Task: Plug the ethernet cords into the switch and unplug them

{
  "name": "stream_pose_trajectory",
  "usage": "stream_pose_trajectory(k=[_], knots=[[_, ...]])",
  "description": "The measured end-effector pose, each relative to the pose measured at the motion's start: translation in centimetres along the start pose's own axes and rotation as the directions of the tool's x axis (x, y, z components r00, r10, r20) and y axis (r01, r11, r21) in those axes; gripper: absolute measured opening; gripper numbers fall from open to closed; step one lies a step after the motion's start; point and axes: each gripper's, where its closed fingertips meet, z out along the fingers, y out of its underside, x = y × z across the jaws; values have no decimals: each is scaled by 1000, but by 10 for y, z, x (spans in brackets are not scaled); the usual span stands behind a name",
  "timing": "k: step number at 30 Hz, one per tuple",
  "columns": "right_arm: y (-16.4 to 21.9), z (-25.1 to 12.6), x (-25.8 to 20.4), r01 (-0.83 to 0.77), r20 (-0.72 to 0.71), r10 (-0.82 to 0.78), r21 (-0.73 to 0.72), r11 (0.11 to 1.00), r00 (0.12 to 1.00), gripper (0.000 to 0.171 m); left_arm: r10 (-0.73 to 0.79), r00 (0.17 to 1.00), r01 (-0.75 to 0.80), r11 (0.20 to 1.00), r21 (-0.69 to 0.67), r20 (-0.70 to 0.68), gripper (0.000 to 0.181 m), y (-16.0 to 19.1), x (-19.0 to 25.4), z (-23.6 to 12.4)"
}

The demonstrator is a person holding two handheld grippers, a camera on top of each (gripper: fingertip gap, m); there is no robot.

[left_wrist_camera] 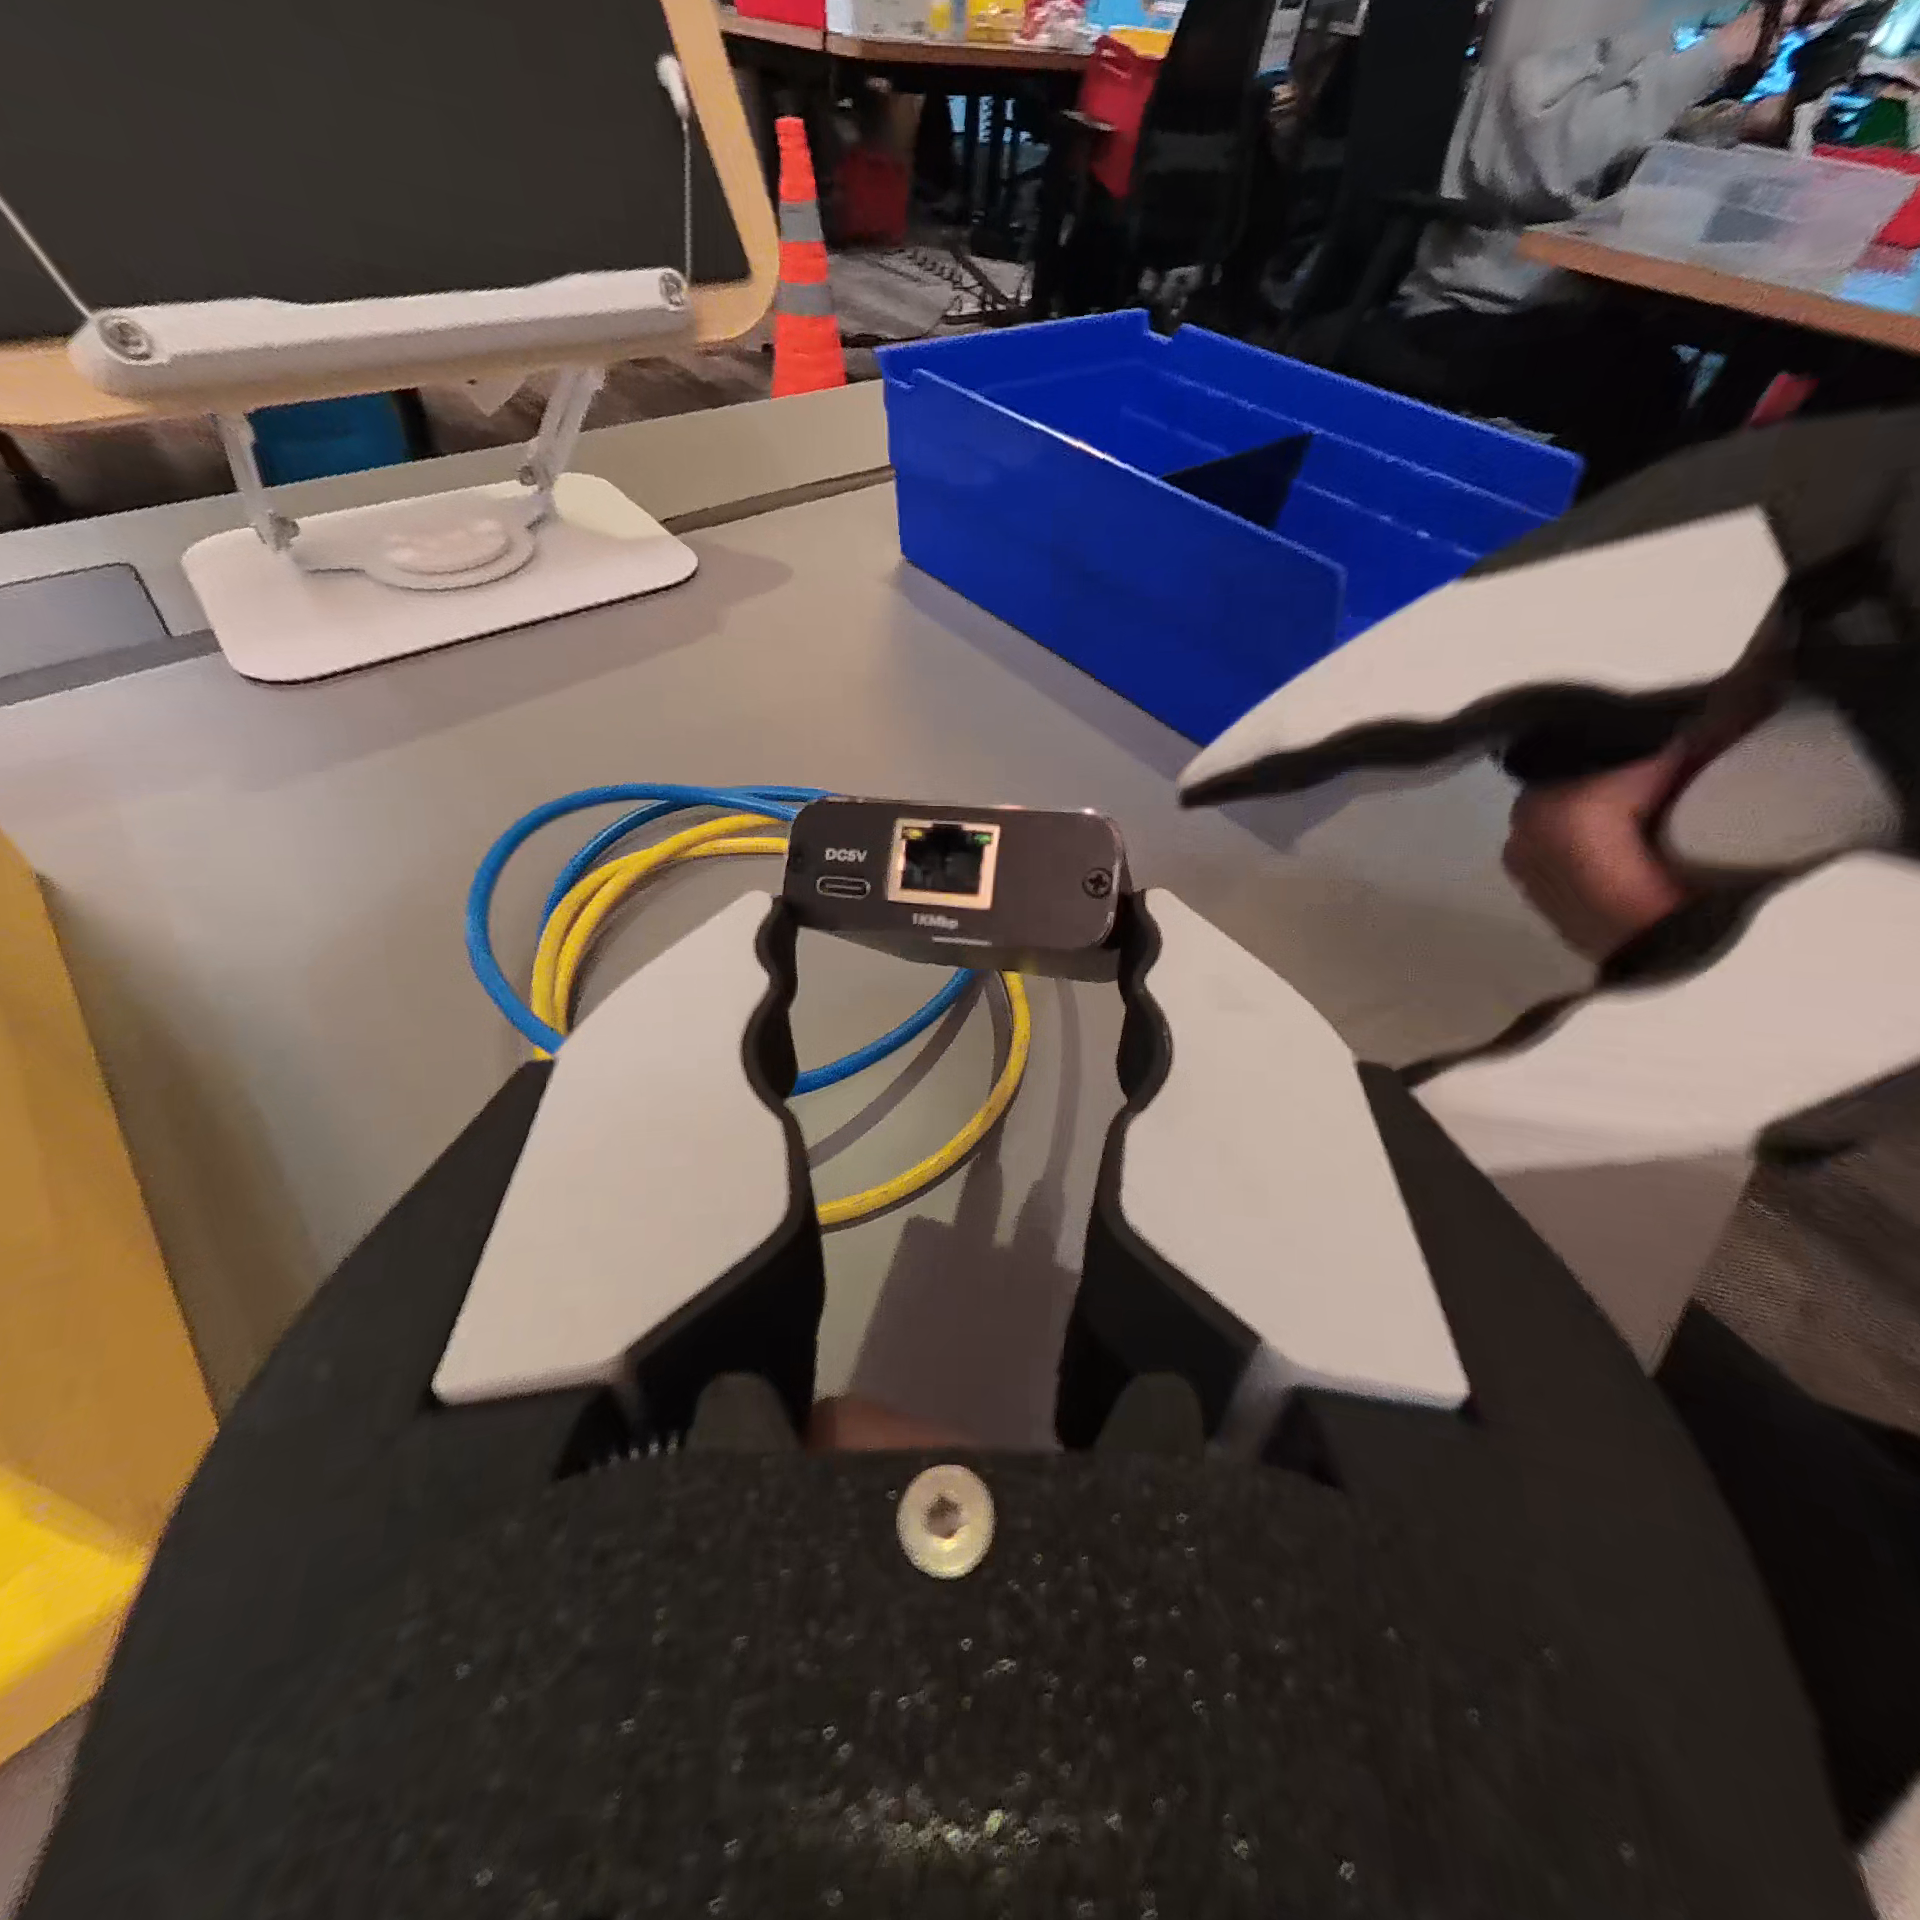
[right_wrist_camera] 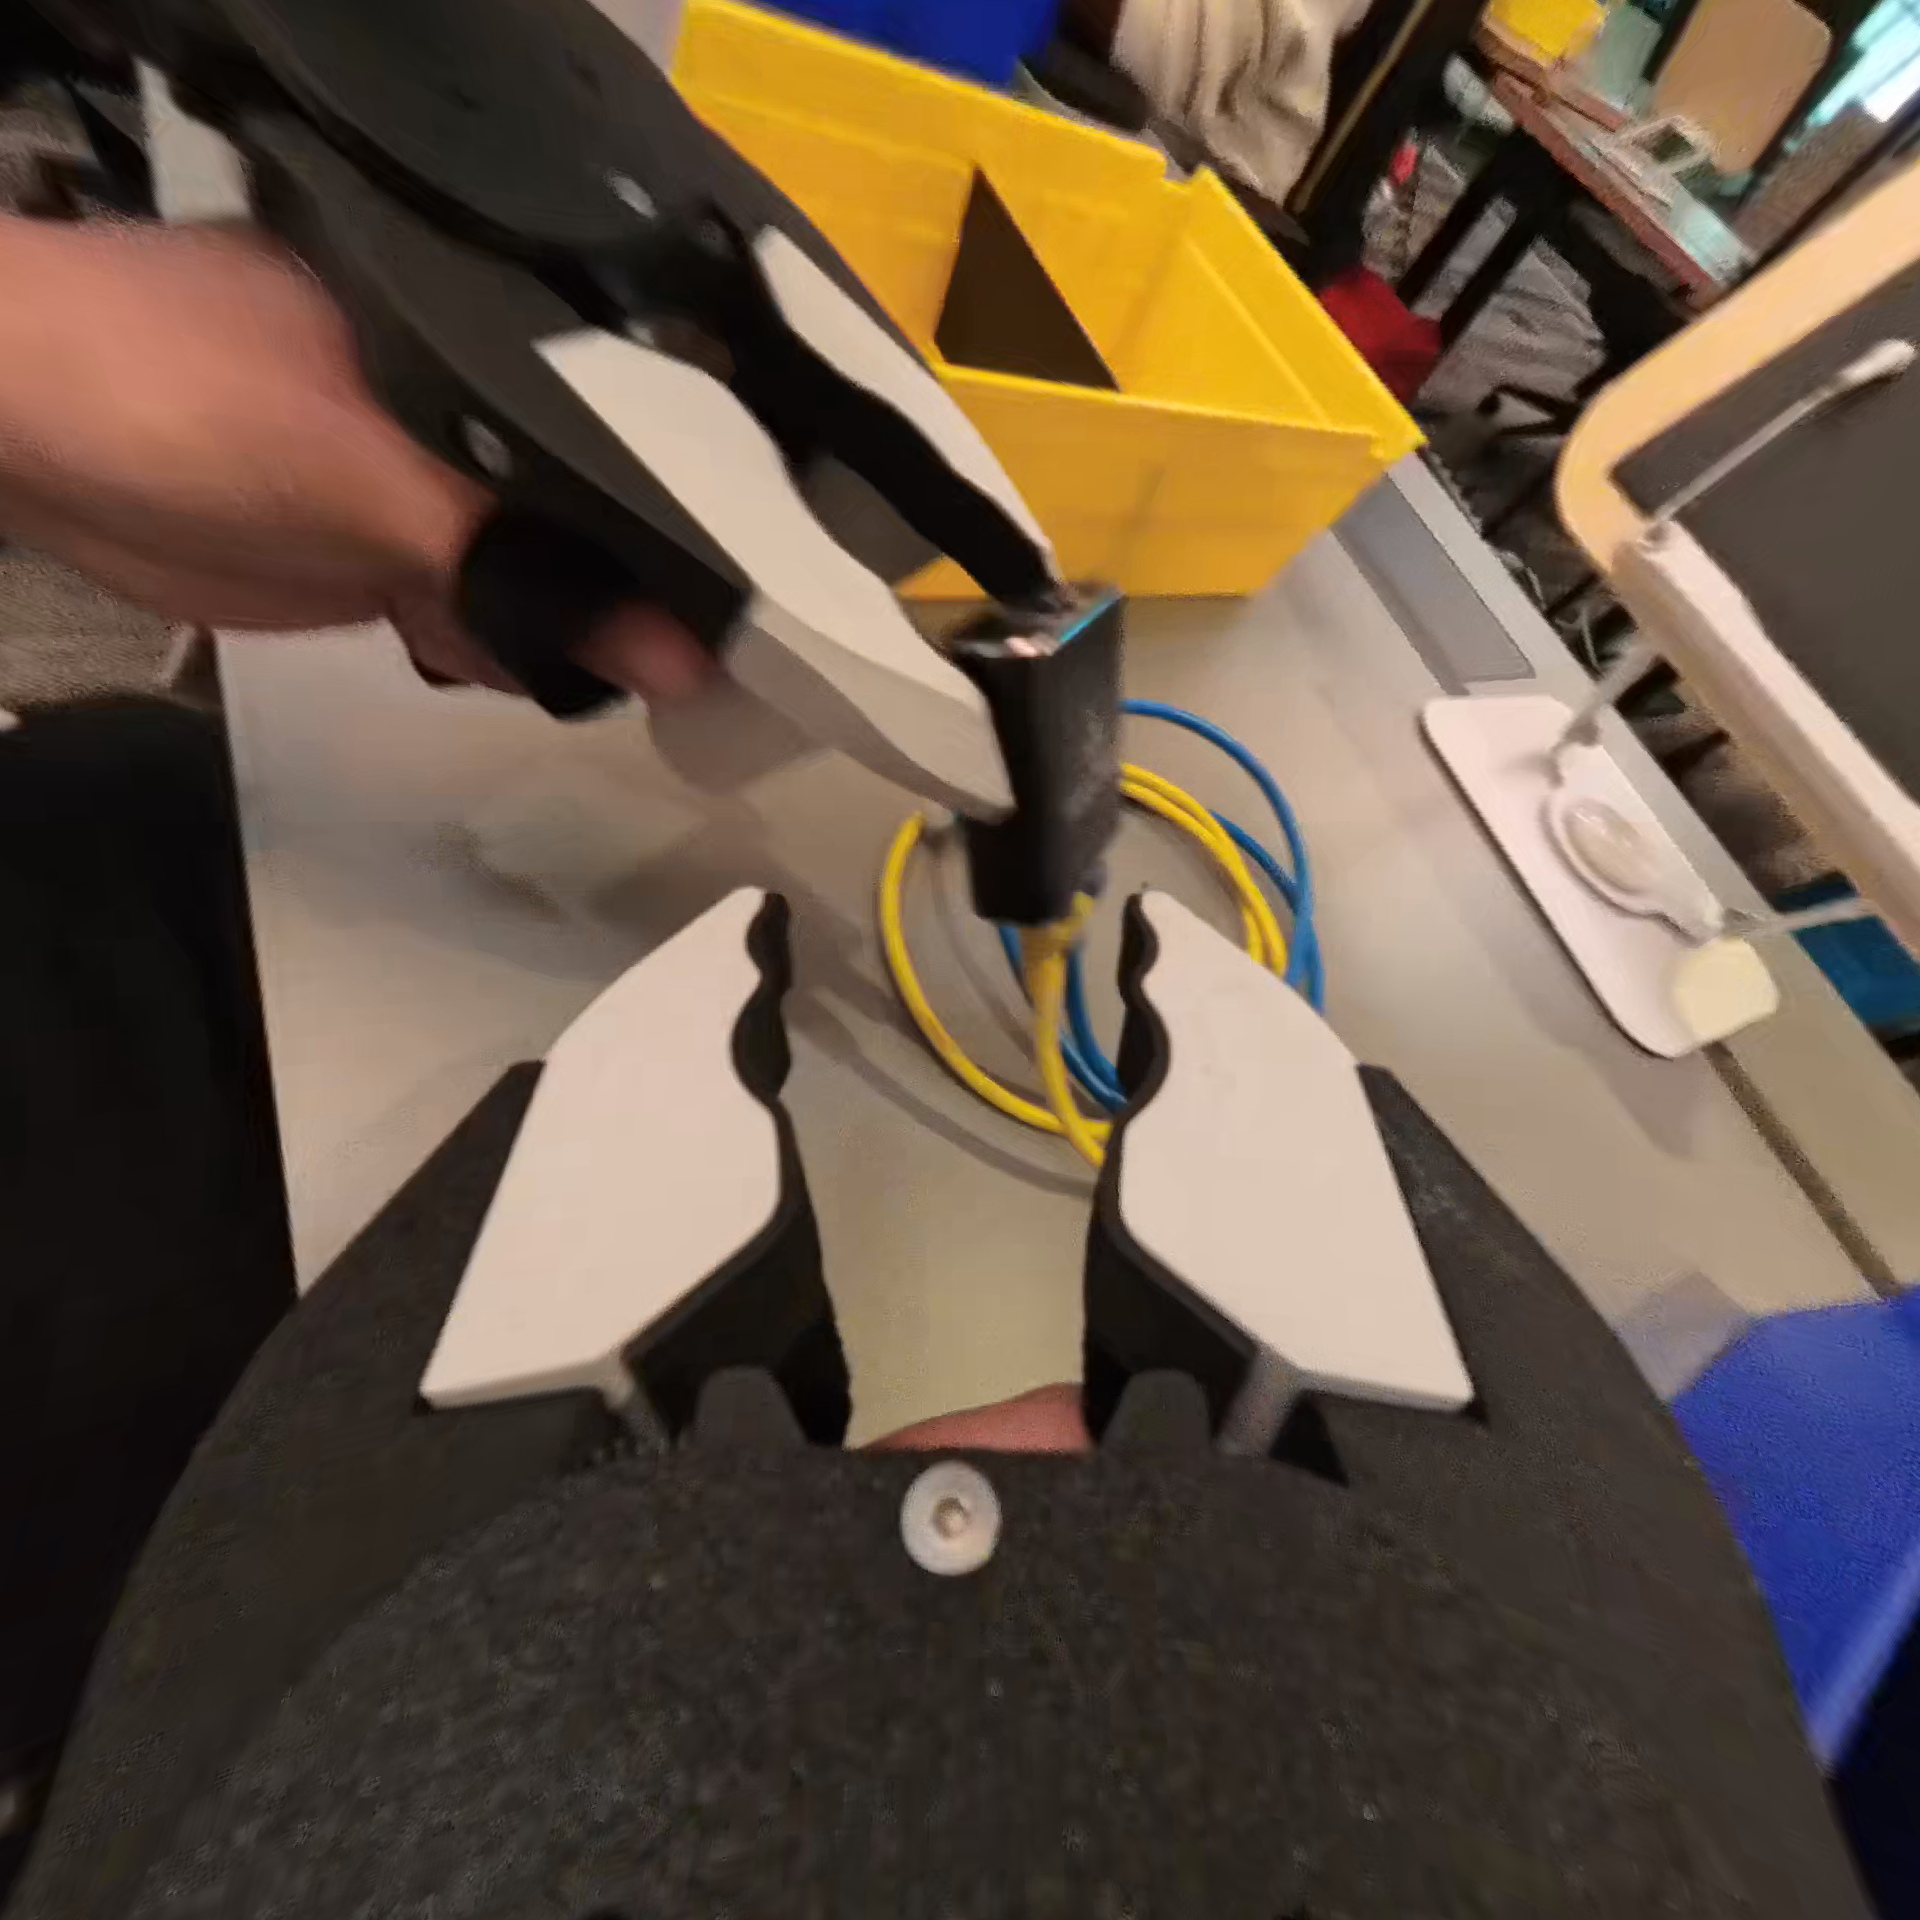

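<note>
Item 1, switch (left_wrist_camera: 951, 885): small black box clamped by its sides in left gripper (left_wrist_camera: 954, 920), lifted off the grey counter (left_wrist_camera: 312, 810) w/ one empty port facing back toward the wrist cam, prob. so the far end stayed open to the other tool. Item 2, cords: yellow cord (right_wrist_camera: 1055, 961) and blue cord (right_wrist_camera: 1283, 831) appeared plugged into that far end, coils lying on counter below. Item 3, right gripper (right_wrist_camera: 954, 930): fingers apart, nothing held, lined up just short of the yellow plug, likely approx. set for unplugging.
</note>
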Motion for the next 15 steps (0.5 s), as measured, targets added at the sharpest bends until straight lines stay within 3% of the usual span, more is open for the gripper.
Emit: stream_pose_trajectory(k=[4,8,11,15], knots=[[10,29,18,34,-234,-45,-49,998,971,53,17,1000,-17,1000,-12,-18,60,5,12,8],[18,35,15,18,-229,-34,-69,997,973,30,-29,996,27,999,-21,-89,58,11,20,7],[27,31,19,31,-228,-51,-93,995,972,26,-64,972,67,998,4,-226,51,10,33,1],[35,31,20,46,-218,-70,-113,992,973,26,-83,960,87,996,2,-267,42,14,34,2]])
